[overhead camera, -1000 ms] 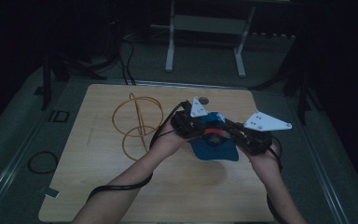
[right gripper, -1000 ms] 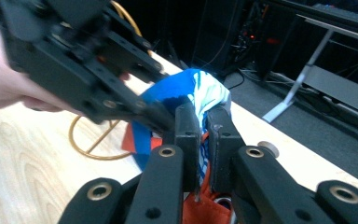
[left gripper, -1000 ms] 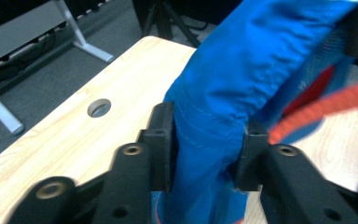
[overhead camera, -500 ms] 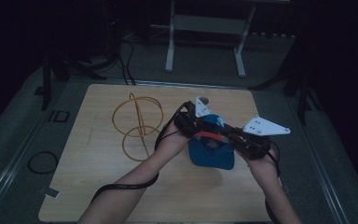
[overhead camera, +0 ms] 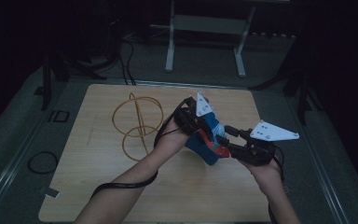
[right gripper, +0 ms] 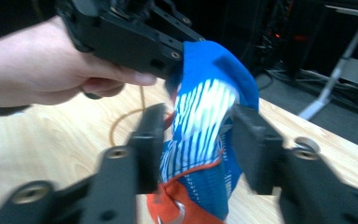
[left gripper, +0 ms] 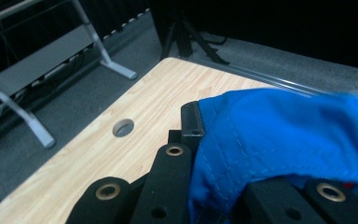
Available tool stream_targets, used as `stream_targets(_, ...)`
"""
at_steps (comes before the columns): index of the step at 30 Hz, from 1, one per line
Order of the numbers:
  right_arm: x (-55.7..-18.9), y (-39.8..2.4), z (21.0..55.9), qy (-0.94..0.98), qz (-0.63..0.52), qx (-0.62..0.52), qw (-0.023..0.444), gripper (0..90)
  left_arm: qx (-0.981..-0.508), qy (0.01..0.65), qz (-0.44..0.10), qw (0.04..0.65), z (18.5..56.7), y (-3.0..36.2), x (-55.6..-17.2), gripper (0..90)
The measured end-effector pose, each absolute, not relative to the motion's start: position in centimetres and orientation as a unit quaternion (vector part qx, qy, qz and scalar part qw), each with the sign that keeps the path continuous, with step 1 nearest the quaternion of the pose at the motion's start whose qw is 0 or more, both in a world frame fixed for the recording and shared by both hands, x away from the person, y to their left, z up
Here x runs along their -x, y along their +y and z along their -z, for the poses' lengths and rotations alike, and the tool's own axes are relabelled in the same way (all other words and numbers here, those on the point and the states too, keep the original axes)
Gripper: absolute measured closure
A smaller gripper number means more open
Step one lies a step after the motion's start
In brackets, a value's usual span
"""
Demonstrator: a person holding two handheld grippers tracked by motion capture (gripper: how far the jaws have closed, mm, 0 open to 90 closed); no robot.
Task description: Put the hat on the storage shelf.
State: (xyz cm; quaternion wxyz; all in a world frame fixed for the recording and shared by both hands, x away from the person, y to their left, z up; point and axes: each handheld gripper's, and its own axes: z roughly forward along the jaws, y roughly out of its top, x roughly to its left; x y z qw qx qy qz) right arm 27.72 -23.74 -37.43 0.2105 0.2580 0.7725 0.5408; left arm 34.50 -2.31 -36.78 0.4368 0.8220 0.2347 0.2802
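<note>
A blue cloth (overhead camera: 207,145) with white stripes and orange-red trim hangs bunched above the wooden table (overhead camera: 98,182). My left gripper (overhead camera: 196,120) is shut on its upper edge; in the left gripper view blue fabric (left gripper: 284,135) drapes over the jaws. My right gripper (right gripper: 198,140) reaches in from the right, level with the cloth's striped middle (right gripper: 204,116). Its jaws have just been opening. The cloth sits between them and a gap shows at one pad. In the right gripper view, the left gripper (right gripper: 168,46) pinches the cloth from above.
A tan cord coiled in loops (overhead camera: 135,123) lies on the table to the left of the hands. A round hole (left gripper: 123,127) is cut near the table's far edge. A metal stand (overhead camera: 205,28) is on the floor beyond, and a black cable ring (overhead camera: 42,162) at the left.
The blue cloth lay spread on the table and is now gathered up, hanging from the left gripper. The right gripper's jaws have parted and it sits a little lower and to the right.
</note>
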Motion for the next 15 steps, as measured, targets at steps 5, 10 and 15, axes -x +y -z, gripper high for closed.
stream_targets(5, -26.7, -24.5, 36.9, 0.768, -0.552, -0.235, 0.224, 41.9, -0.817, 0.210, -0.275, 0.461, 35.9, -1.2, -34.5, 90.0)
stream_targets(10, -26.8, -25.5, 36.9, 0.770, -0.544, -0.234, 0.236, 45.7, -0.816, 0.174, -0.270, 0.481, 35.4, 0.2, -34.6, 90.0)
stream_targets(15, -26.9, -25.4, 37.3, 0.773, -0.543, -0.229, 0.232, 48.2, -0.811, 0.140, -0.250, 0.509, 35.4, 1.3, -34.7, 90.0)
